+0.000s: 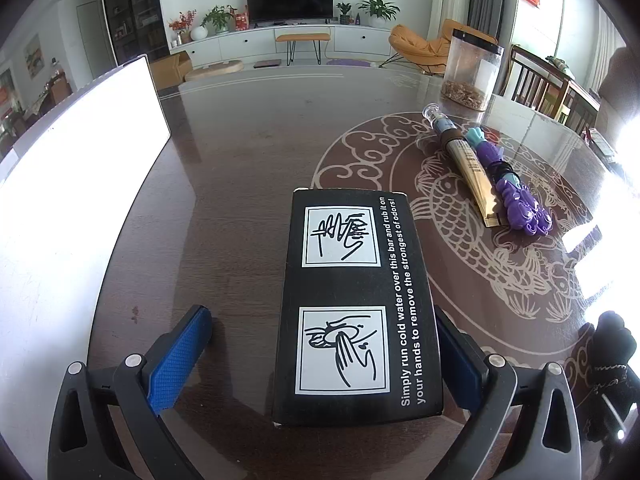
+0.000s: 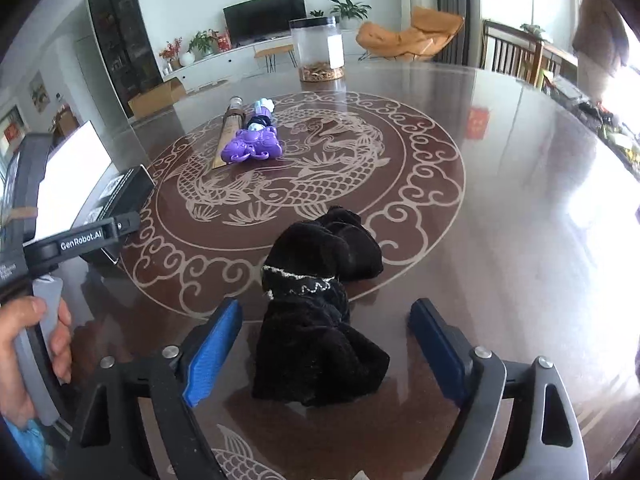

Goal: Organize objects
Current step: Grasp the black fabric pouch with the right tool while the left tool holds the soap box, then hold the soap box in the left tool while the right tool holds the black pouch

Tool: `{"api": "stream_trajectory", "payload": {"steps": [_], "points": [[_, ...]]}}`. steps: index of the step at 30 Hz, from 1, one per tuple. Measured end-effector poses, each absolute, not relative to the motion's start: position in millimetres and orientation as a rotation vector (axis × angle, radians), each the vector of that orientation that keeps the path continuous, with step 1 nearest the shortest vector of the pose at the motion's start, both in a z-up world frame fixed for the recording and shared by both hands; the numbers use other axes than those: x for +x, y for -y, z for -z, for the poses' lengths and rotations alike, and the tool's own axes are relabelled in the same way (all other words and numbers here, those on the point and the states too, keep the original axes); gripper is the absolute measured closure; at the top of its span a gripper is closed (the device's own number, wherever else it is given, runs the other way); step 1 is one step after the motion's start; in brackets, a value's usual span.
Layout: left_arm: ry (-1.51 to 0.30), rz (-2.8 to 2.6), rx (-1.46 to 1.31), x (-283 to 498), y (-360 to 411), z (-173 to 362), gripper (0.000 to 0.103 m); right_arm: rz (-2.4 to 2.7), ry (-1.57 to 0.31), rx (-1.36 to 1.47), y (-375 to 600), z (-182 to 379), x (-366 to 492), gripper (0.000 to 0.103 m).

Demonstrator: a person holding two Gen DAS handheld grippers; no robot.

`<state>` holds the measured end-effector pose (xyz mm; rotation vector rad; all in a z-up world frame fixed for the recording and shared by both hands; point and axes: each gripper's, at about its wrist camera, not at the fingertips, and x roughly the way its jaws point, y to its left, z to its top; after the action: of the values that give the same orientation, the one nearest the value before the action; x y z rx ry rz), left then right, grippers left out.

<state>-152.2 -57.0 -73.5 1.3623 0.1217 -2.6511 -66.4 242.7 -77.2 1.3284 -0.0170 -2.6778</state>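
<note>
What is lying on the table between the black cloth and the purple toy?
Nothing lies there. In the right wrist view, only bare table with its fish pattern separates the black cloth from the purple toy.

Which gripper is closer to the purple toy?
Hard to call, maybe the left. The left gripper sits around a black box, with the purple toy ahead to its right. The right gripper straddles a black cloth, the toy far ahead, across the table.
</note>
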Motion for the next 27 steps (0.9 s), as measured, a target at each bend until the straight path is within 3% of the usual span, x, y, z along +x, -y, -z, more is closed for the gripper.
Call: {"api": "stream_trajectory", "payload": {"steps": [7, 27], "points": [[-0.121, 2.651, 1.362, -152.2, 56.9, 73.6, 0.000, 2.656, -0.126, 1.370, -226.9, 85.6, -67.9, 0.001], [-0.122, 2.651, 1.362, -151.7, 57.5, 73.9, 0.000, 2.654, -0.129, 1.370, -228.0, 86.2, -67.1, 0.000]]}}
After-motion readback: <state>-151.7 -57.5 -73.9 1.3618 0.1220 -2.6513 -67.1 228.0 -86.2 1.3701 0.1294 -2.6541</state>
